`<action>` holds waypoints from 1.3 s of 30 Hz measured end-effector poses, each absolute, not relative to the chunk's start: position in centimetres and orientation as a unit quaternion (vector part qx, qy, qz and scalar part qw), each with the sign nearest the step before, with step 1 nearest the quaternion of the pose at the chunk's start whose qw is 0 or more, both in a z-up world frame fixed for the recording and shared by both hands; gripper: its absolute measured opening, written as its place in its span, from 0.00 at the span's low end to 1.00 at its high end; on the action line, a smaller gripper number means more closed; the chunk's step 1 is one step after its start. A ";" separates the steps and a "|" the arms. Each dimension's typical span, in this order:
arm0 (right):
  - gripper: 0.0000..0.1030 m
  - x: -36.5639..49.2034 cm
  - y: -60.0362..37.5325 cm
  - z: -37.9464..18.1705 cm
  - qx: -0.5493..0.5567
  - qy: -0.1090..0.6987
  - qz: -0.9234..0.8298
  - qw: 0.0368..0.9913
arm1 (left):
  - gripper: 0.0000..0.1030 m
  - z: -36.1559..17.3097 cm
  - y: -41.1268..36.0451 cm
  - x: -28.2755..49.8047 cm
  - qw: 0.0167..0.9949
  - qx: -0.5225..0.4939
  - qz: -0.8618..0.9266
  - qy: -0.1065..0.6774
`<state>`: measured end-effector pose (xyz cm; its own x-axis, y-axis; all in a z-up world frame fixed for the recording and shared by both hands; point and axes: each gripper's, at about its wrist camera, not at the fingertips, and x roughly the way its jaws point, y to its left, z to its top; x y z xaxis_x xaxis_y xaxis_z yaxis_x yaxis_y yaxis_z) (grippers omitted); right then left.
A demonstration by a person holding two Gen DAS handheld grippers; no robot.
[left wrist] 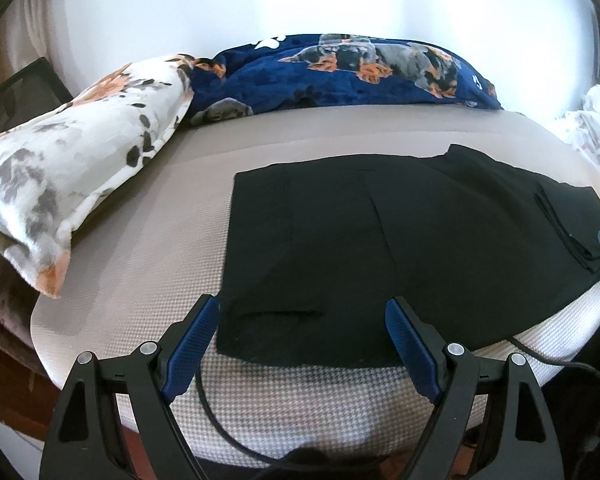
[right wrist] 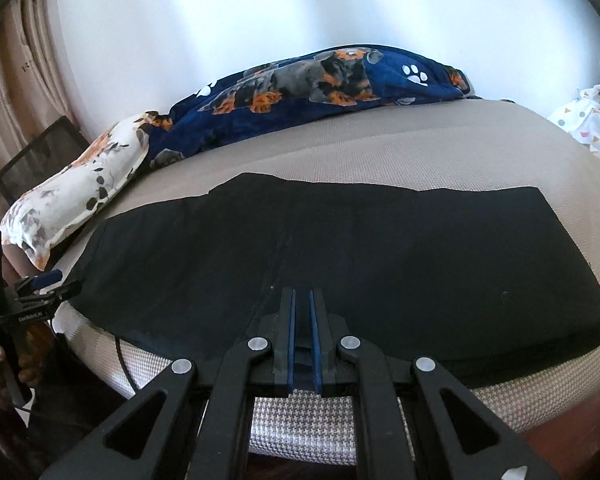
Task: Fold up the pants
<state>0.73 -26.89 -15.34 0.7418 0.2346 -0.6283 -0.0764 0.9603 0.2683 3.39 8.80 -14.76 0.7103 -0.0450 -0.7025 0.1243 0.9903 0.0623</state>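
Near edge: left tongs (left wrist: 302, 320) spread wide over the near left corner of the pants (left wrist: 380, 240), nothing between the pads; right tongs (right wrist: 302, 320) clenched, blue pads almost meeting, whether on cloth cannot be told. The black pants lie flat, lengthwise across the bed (left wrist: 148, 264) — a beige woven mattress. Behind: a floral pillow (left wrist: 80, 168) and a navy dog-print blanket (left wrist: 340, 76) against a pale wall (left wrist: 220, 8). Fabric detail is lost in darkness — a cable (left wrist: 220, 420) passes below, partly cut off.

Floral pillow (left wrist: 80, 184), dog-print blanket (left wrist: 340, 76), mattress (left wrist: 148, 264)
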 end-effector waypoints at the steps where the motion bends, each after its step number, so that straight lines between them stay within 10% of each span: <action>1: 0.09 0.7 -26.8 -15.3 0.112 0.349 0.084 0.927 | 0.83 -14.8 8.9 3.3 0.924 0.052 -0.044 0.377; 39: 0.19 0.9 -8.6 -18.3 -0.063 0.458 0.300 0.834 | 0.86 -5.2 29.8 -10.7 0.947 -0.051 0.192 0.252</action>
<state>0.91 -8.57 -18.28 0.3995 0.4430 -0.8026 -0.5594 0.8114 0.1694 -10.73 29.83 -5.19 0.7988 0.3381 -0.4976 -0.3893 0.9211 0.0008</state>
